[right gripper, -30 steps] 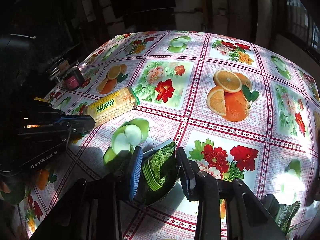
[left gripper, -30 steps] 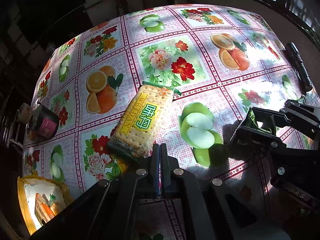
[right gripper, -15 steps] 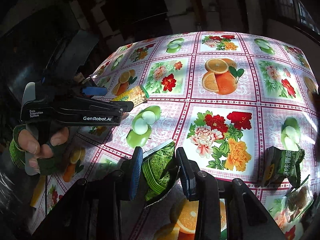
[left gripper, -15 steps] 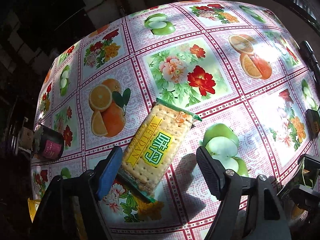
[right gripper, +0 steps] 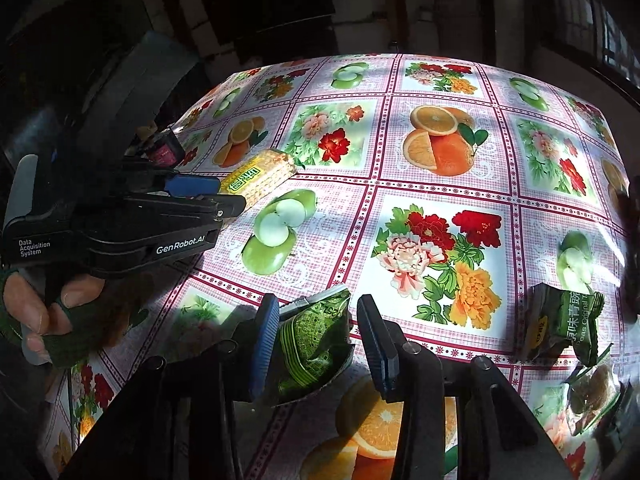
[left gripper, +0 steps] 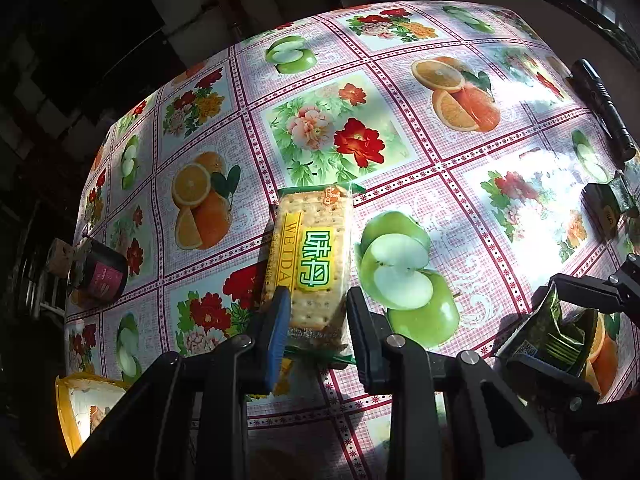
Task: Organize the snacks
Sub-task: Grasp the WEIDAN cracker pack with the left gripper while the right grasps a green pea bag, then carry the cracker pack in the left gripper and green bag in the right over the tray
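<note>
A yellow cracker pack lies on the fruit-print tablecloth. My left gripper has its jaws around the pack's near end, touching both sides. The pack also shows in the right wrist view, with the left gripper at its end. My right gripper is shut on a green snack packet, held just above the cloth. The same packet shows at the right of the left wrist view.
A green pea snack packet and a clear-wrapped snack lie at the right. A black flashlight lies at the far right edge. A dark jar stands at the left edge. A yellow-rimmed container sits at lower left.
My left gripper opened, moved forward over the cracker pack's near end, then closed in on it. The right gripper kept hold of the green packet.
</note>
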`<state>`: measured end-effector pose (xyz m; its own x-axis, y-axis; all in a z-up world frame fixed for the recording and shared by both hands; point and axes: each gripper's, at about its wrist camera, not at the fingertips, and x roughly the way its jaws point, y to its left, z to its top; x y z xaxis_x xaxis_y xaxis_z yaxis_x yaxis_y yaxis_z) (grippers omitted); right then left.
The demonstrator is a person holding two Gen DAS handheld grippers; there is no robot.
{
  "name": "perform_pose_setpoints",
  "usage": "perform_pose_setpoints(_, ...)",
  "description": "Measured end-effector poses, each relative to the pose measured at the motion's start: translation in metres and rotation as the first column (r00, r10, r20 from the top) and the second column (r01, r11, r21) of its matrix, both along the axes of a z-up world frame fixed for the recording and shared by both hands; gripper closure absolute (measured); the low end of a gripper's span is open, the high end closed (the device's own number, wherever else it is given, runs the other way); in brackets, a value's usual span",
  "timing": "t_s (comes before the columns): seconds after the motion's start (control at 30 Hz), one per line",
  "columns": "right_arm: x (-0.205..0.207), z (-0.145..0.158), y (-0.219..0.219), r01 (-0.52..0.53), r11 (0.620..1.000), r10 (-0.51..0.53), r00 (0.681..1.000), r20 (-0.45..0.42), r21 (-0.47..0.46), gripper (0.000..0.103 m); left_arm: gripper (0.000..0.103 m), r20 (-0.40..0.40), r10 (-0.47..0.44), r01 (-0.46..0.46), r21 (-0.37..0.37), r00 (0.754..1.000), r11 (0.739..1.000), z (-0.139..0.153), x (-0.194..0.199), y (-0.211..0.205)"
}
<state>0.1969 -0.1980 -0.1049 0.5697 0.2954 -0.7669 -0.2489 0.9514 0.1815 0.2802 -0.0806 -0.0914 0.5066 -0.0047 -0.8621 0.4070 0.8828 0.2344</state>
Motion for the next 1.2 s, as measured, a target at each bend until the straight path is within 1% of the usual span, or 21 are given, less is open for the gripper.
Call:
perform_pose_setpoints(0.03,0.001,-0.003,0.004,-0.005,0.999,0.006,1.000,0.005,-0.036,0.047,0.073,0.002,0.008,-0.008,0.001,1.000,1.000,0.000,0.003,0.001)
perform_pose_setpoints(0.1,0.001,-0.004,0.012,-0.015,0.996,0.017,1.000,0.019,-0.093,0.047,0.058,-0.004,0.047,-0.046,0.020,0.999,0.999,-0.003,0.013,0.005)
perform_pose_setpoints(0.13,0.001,-0.004,0.013,-0.017,0.994,0.019,1.000,0.017,-0.108,0.047,0.045,-0.003,0.072,-0.072,0.033,0.997,0.997,-0.004,0.019,0.007)
perform_pose_setpoints(0.17,0.001,-0.005,0.014,-0.019,0.993,0.021,1.000,0.020,-0.118,0.047,0.043,-0.007,0.087,-0.087,0.031,0.996,0.996,-0.005,0.023,0.009)
perform_pose_setpoints(0.2,-0.001,-0.005,0.014,-0.015,0.992,0.018,1.000,0.025,-0.122,0.048,0.043,-0.022,0.090,-0.089,0.028,0.996,0.996,-0.007,0.026,0.010)
perform_pose_setpoints(0.27,-0.001,-0.005,0.012,-0.002,0.992,0.006,1.000,0.029,-0.127,0.056,0.043,-0.016,0.090,-0.090,0.009,0.996,0.996,-0.008,0.027,0.011)
perform_pose_setpoints(0.3,0.000,-0.005,0.010,0.002,0.993,0.002,1.000,0.030,-0.121,0.057,0.043,-0.016,0.095,-0.095,0.000,0.995,0.995,-0.008,0.027,0.011)
perform_pose_setpoints(0.33,0.000,-0.005,0.009,0.005,0.993,-0.002,1.000,0.030,-0.115,0.059,0.047,-0.022,0.097,-0.098,-0.020,0.995,0.995,-0.008,0.027,0.012)
perform_pose_setpoints(0.37,0.000,-0.004,0.008,0.008,0.994,-0.005,0.999,0.032,-0.108,0.060,0.055,-0.031,0.093,-0.095,-0.040,0.995,0.995,-0.008,0.027,0.012)
perform_pose_setpoints(0.4,-0.001,-0.003,0.006,0.014,0.995,-0.011,0.999,0.039,-0.099,0.062,0.056,-0.029,0.097,-0.098,-0.042,0.995,0.994,-0.008,0.027,0.012)
perform_pose_setpoints(0.43,-0.003,0.000,0.004,0.019,0.997,-0.016,0.999,0.044,-0.075,0.064,0.057,-0.021,0.099,-0.100,-0.035,0.995,0.994,-0.009,0.025,0.010)
perform_pose_setpoints(0.47,-0.003,0.001,0.000,0.021,0.999,-0.020,0.999,0.039,-0.032,0.065,0.057,-0.022,0.099,-0.100,-0.037,0.995,0.994,-0.008,0.024,0.009)
perform_pose_setpoints(0.5,-0.004,0.003,-0.004,0.024,1.000,-0.025,0.999,0.035,0.014,0.065,0.057,-0.032,0.096,-0.097,-0.050,0.995,0.994,-0.008,0.022,0.008)
perform_pose_setpoints(0.57,-0.007,0.008,-0.010,0.034,0.997,-0.037,0.999,0.037,0.069,0.065,0.058,-0.050,0.091,-0.094,-0.071,0.995,0.993,-0.006,0.018,0.008)
perform_pose_setpoints(0.63,-0.011,0.012,-0.016,0.041,0.990,-0.047,0.998,0.038,0.133,0.065,0.058,-0.074,0.088,-0.096,-0.117,0.993,0.988,-0.004,0.012,0.011)
perform_pose_setpoints(0.73,-0.021,0.018,-0.026,0.054,0.973,-0.065,0.997,0.040,0.225,0.065,0.058,-0.096,0.119,-0.133,-0.165,0.988,0.977,0.002,0.002,0.021)
perform_pose_setpoints(0.87,-0.034,0.025,-0.030,0.072,0.963,-0.090,0.994,0.056,0.259,0.065,0.059,-0.056,0.177,-0.184,-0.194,0.983,0.963,0.019,-0.025,0.038)
perform_pose_setpoints(1.0,-0.047,0.030,-0.025,0.062,0.961,-0.084,0.994,0.073,0.269,0.065,0.059,-0.007,0.229,-0.224,-0.224,0.974,0.948,0.035,-0.064,0.055)
perform_pose_setpoints(1.1,-0.057,0.034,-0.018,0.043,0.959,-0.068,0.994,0.082,0.282,0.065,0.059,0.044,0.291,-0.275,-0.220,0.956,0.936,0.046,-0.095,0.069)
perform_pose_setpoints(1.2,-0.070,0.037,-0.007,0.017,0.956,-0.046,0.995,0.092,0.294,0.065,0.059,0.103,0.356,-0.326,-0.229,0.929,0.917,0.059,-0.126,0.085)
